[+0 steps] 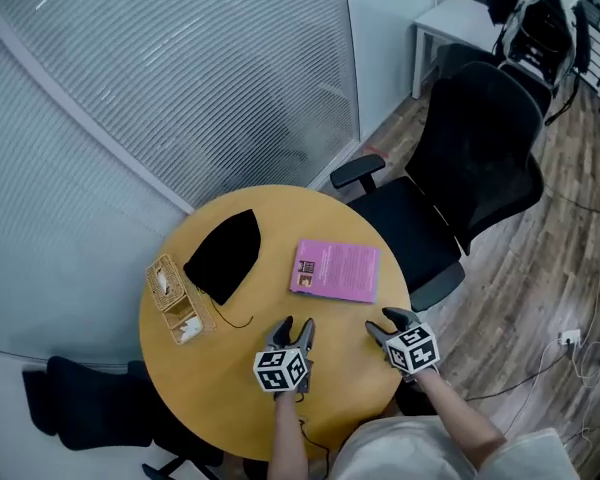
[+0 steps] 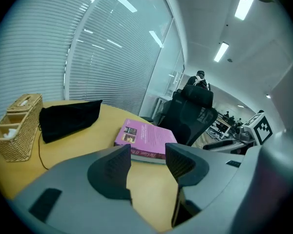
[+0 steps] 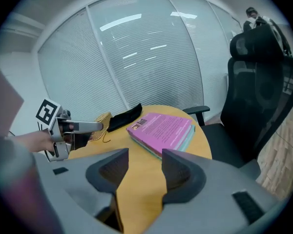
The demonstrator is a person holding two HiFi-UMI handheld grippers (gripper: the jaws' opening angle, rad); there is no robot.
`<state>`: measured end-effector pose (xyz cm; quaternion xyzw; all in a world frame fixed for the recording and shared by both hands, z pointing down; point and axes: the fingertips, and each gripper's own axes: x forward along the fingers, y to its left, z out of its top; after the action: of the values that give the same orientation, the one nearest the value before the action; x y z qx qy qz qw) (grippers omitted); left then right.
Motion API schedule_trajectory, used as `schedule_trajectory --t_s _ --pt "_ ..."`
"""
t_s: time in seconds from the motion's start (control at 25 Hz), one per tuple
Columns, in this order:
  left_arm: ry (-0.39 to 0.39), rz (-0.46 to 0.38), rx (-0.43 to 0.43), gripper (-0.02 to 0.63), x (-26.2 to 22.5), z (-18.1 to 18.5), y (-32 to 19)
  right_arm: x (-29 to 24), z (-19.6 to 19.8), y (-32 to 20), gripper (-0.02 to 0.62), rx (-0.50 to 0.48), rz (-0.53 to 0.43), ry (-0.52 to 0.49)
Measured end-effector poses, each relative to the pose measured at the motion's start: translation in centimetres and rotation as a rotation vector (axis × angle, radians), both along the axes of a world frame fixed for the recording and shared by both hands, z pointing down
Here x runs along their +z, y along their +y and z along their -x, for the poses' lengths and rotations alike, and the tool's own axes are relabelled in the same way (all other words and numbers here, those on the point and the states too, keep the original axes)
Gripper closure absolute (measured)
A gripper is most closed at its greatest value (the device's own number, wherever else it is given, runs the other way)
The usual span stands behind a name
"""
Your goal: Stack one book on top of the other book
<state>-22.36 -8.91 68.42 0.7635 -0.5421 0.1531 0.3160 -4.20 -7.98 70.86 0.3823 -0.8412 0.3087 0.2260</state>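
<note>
**Standing off from a finished-looking stack, both claws spread**

Lying near the middle of the round table (image 1: pixel 230 388), the pink book (image 1: pixel 336 270) rested flat on a teal book (image 3: pixel 190 134), whose edge showed only as a thin strip beneath it in the right gripper view. The two covers looked closely aligned, so the stacking seemed already done.

The stack's long axis ran left to right across the head view, crosswise to the way both claws pointed. It lay ahead of them, on the far side from the person, with bare tabletop between it and each claw.

The left gripper (image 1: pixel 294 328) stood before the stack's near-left end and the right gripper (image 1: pixel 385 323) just off its near-right corner. Neither was clearly the closer, though the right seemed marginally so. Any squaring nudge would probably fall to whichever end was out of line.

Both claws were tilted downward over the table's near edge, held side by side. Each had its jaws spread wide with nothing between the pads and touched neither book.

Left of the stack lay a black pouch (image 1: pixel 225 255), and beyond it a wicker basket (image 1: pixel 175 298). A black office chair (image 1: pixel 470 168) stood behind the table.
</note>
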Motion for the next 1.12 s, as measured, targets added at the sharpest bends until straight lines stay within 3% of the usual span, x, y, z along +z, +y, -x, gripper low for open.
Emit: schedule_trajectory --t_s 0.28,0.76,1.12 --pt "-0.023 -0.029 -0.074 0.367 -2.5 -1.8 3.3 -1.9 -0.6 2.1 0.376 -0.061 -0.050 -0.021" --pt "-0.028 0.014 -0.090 0.370 -2.3 -4.3 7.2 -1.9 -2.3 3.8 0.394 0.010 -0.044 -0.041" --pt "-0.032 0.053 -0.112 0.533 -1.4 -5.1 7.9 -2.1 -4.3 4.1 0.529 0.050 -0.049 -0.033"
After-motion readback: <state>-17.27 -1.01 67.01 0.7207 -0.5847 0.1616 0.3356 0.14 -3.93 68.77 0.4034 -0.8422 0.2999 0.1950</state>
